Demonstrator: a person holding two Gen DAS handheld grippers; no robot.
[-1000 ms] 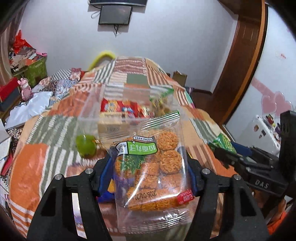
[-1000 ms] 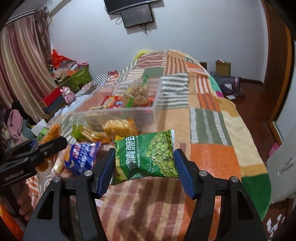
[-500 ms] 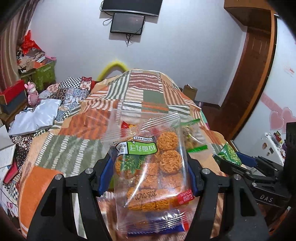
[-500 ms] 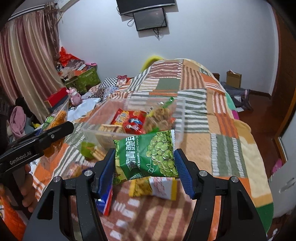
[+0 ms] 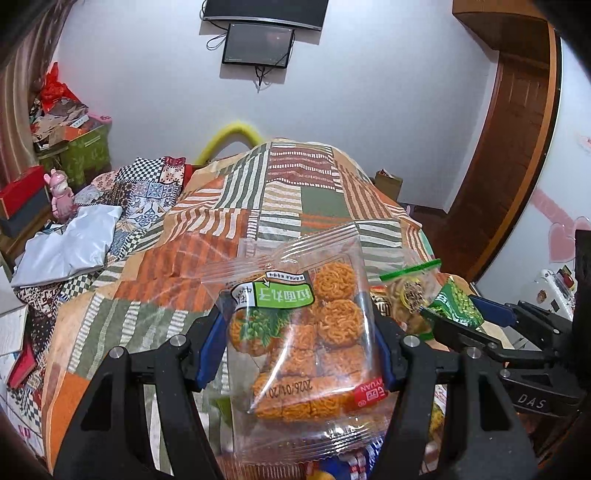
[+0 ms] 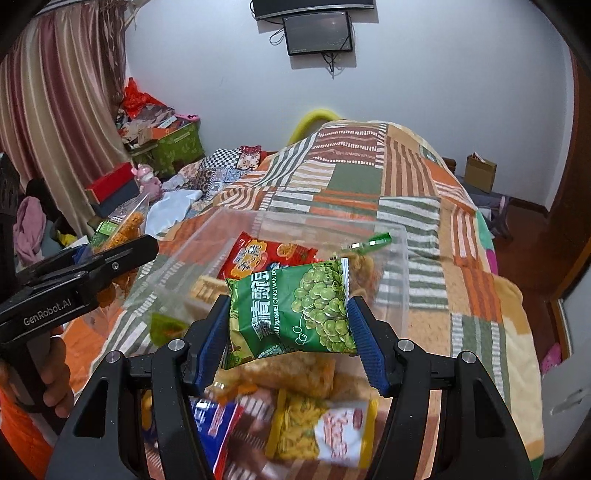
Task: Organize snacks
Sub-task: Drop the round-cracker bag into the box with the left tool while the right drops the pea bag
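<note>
While several packets already lie in the clear plastic bin (image 6: 402, 273), the left gripper (image 5: 299, 339) clamps a noodle-snack bag (image 5: 303, 332), the right gripper (image 6: 288, 332) a green-pea packet (image 6: 295, 310), both above it; loose packets (image 6: 321, 428) remain on the blanket (image 6: 472, 295).

You are in a bedroom at home: a bed with a patchwork blanket (image 6: 369, 192), curtains (image 6: 62, 110), a wall screen (image 6: 317, 31).
</note>
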